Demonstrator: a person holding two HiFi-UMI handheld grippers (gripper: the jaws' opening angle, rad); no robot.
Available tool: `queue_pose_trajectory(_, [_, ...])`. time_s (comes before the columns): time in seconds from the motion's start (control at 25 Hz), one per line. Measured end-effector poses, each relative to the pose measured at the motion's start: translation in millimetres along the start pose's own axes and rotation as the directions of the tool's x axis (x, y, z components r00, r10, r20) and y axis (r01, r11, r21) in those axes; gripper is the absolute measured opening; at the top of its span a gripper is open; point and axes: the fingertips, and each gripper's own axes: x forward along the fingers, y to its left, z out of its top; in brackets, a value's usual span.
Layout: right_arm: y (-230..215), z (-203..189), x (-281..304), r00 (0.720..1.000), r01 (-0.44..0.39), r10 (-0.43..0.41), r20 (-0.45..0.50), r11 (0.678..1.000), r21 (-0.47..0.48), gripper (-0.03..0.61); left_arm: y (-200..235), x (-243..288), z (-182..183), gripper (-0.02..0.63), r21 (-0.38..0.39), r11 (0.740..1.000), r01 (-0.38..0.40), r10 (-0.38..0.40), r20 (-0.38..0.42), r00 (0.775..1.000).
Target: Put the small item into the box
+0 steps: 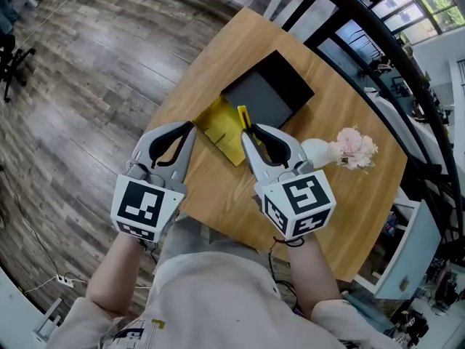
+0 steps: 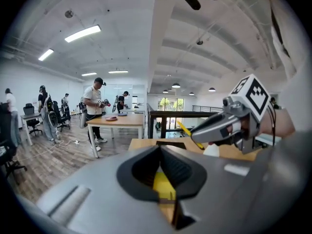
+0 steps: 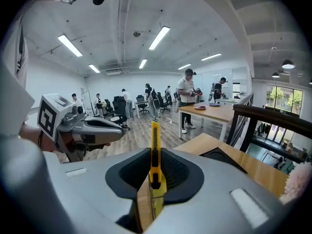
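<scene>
My right gripper (image 1: 247,134) is shut on a yellow utility knife (image 1: 243,115), which sticks up from between its jaws (image 3: 155,145). It hovers over the wooden table (image 1: 218,191), just short of an open black box (image 1: 270,91). A flat yellow piece (image 1: 220,128) lies against the box's near-left side. My left gripper (image 1: 191,127) sits to the left, jaws together with nothing in them, its tips by the yellow piece's left edge. In the left gripper view the right gripper and the knife (image 2: 189,133) show at the right, and the yellow piece (image 2: 163,185) shows past the jaws.
A white vase (image 1: 315,151) with pink flowers (image 1: 354,147) stands on the table just right of my right gripper. A black railing (image 1: 407,71) runs behind the table. People and desks are far off in the room (image 3: 187,99).
</scene>
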Motion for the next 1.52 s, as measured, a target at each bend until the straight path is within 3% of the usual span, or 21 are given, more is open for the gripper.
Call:
queue_pose_trajectory(0.48, [-9.6,-75.7,76.6,0.982,-0.036,0.041,-0.186,0.999,0.029,0.064,18.1,47.2,-69.2,0.002,-0.059,0.998,0.031,-0.038,-0.112,0.993])
queue_pose_trajectory(0.72, [-14.3,-122.6,109.3,0.949,-0.051,0.049,-0.31,0.999,0.0,0.064,27.9,66.3,-104.3,0.002,-0.131,0.991,0.024,-0.046,-0.166,0.985])
queue_pose_trajectory(1.08, [-12.7,-167.4,140.7,0.911,-0.082,0.092,-0.403,0.996,0.041,0.064,23.3,83.5,-160.0,0.002,-0.133,0.989,0.064,-0.097,-0.258,0.961])
queue_pose_trajectory(1.52, [-13.2,-214.8,164.1,0.833,-0.096,0.089,-0.545,0.995,0.015,0.064,18.2,94.7,-202.4,0.002,-0.154,0.985,0.072,-0.121,-0.338,0.933])
